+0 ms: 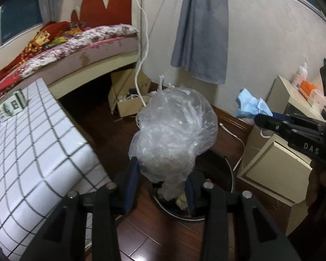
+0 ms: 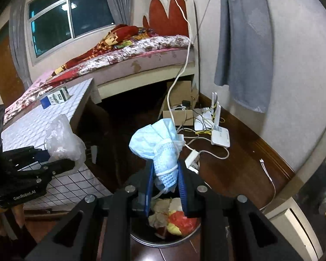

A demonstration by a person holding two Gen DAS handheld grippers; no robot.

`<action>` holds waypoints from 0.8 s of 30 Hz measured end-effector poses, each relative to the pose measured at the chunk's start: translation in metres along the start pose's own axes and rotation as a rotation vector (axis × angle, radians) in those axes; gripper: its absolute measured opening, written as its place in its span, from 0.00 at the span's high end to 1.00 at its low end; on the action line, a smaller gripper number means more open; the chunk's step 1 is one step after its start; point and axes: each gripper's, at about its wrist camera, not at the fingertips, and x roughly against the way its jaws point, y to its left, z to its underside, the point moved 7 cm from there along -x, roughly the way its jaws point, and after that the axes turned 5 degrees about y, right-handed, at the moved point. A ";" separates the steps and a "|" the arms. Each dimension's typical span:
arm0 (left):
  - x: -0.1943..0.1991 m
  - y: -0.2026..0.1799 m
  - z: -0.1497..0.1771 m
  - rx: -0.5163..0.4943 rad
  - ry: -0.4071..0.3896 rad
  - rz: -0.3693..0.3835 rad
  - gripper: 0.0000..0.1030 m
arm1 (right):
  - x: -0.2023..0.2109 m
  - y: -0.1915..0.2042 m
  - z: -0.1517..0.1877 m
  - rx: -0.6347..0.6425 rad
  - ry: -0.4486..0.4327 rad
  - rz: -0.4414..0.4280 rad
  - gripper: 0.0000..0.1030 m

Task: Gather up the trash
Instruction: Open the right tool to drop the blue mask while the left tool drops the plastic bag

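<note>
My left gripper (image 1: 163, 174) is shut on a crumpled clear plastic bag (image 1: 173, 130) and holds it just above a round dark trash bin (image 1: 228, 169) on the wooden floor. My right gripper (image 2: 165, 174) is shut on a crumpled blue face mask (image 2: 158, 143) and holds it above the same bin (image 2: 141, 237), which holds red, yellow and beige rubbish (image 2: 173, 217). The left gripper with its bag (image 2: 63, 139) shows at the left of the right wrist view. The right gripper with the mask (image 1: 252, 104) shows at the right of the left wrist view.
A low table with a white grid top (image 1: 32, 143) stands left of the bin, with a small carton (image 1: 10, 106) on it. A bed (image 2: 141, 52) lies behind. A cardboard box (image 2: 178, 106), routers (image 2: 219, 134) and cables cover the floor by the wall. A beige cabinet (image 1: 278, 169) stands right.
</note>
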 end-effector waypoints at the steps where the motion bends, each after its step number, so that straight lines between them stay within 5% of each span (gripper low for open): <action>1: -0.003 -0.004 0.001 -0.004 0.007 0.006 0.62 | -0.001 -0.002 0.002 0.002 0.004 0.005 0.78; 24: -0.074 -0.027 0.031 -0.002 0.220 0.155 0.62 | -0.052 -0.004 0.040 0.059 0.192 -0.002 0.78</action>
